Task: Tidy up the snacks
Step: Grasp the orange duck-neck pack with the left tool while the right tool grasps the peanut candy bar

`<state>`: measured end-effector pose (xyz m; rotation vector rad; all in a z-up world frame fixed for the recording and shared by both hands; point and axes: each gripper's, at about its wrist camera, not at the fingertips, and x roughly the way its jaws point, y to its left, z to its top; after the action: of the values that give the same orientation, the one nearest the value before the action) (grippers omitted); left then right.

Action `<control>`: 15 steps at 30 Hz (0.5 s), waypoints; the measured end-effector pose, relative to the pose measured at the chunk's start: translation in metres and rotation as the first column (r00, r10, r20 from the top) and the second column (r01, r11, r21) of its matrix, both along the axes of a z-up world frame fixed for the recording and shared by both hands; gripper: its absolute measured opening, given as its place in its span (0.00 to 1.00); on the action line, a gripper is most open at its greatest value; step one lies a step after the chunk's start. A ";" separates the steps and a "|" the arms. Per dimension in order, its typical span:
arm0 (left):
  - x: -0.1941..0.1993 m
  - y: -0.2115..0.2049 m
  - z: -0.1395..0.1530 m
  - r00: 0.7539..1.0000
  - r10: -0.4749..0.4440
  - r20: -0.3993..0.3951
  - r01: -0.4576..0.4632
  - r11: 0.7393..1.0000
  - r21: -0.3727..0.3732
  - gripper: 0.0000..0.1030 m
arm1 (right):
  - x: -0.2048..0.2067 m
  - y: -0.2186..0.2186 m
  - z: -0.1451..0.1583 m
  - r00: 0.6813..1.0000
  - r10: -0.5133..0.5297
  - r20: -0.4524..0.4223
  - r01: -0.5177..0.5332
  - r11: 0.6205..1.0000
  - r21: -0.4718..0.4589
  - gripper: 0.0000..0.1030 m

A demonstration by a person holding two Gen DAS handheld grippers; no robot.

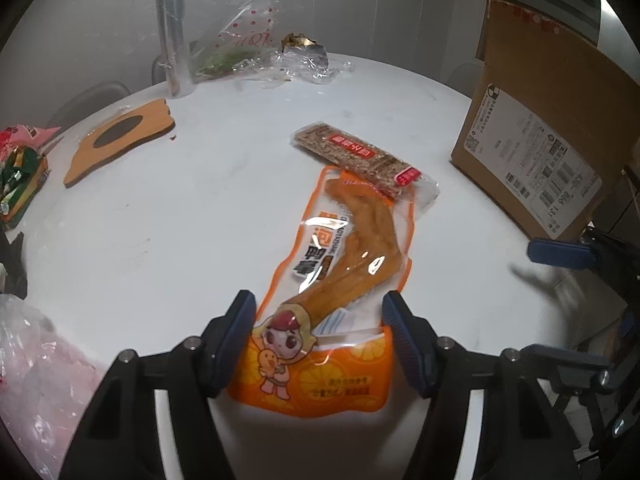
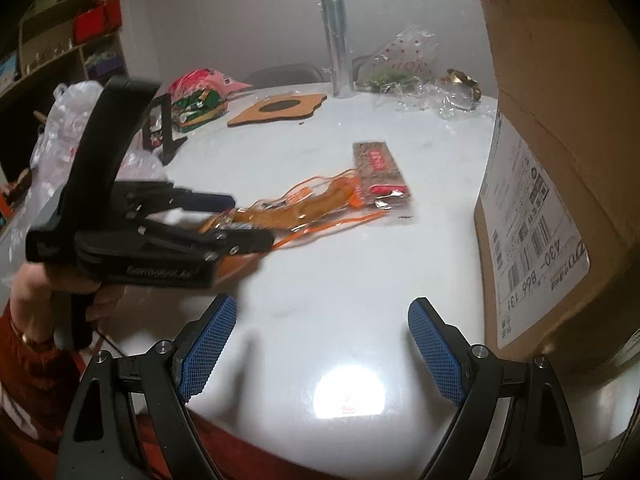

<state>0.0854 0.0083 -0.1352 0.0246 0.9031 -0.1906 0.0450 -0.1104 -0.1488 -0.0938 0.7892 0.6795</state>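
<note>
An orange snack packet (image 1: 332, 280) with a cartoon figure lies on the white round table (image 1: 180, 220). Its far end overlaps a brown cereal bar in clear wrap (image 1: 356, 158). My left gripper (image 1: 320, 320) is open, its jaws on either side of the packet's near end. In the right wrist view the left gripper (image 2: 252, 220) is low over the packet (image 2: 308, 204), next to the bar (image 2: 378, 166). My right gripper (image 2: 322, 344) is open and empty above bare table.
A large cardboard box (image 1: 540, 140) stands at the right edge. A wooden board (image 1: 120, 140), a silver tube (image 1: 174, 28) and crumpled clear wrappers (image 1: 248, 48) sit at the back. Snack bags (image 1: 20, 168) lie at the left, and a plastic bag (image 1: 36, 380) near left.
</note>
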 end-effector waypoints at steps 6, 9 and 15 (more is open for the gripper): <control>0.002 0.010 0.000 0.999 0.042 0.007 -0.042 0.999 0.019 0.59 | 0.007 0.013 0.010 1.000 -0.011 0.019 0.011 1.000 0.006 0.83; 0.001 0.021 0.000 0.997 0.075 0.007 -0.075 0.997 0.017 0.59 | 0.005 0.019 0.011 0.997 -0.041 0.062 0.042 0.999 -0.015 0.83; 0.000 0.035 0.001 0.994 0.107 0.002 -0.107 0.994 0.001 0.59 | 0.018 0.047 0.013 0.998 -0.023 0.062 0.024 1.000 -0.018 0.75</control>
<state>0.0852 0.0435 -0.1347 -0.0222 0.8999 -0.0905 0.0632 -0.0638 -0.1358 -0.1218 0.7359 0.6439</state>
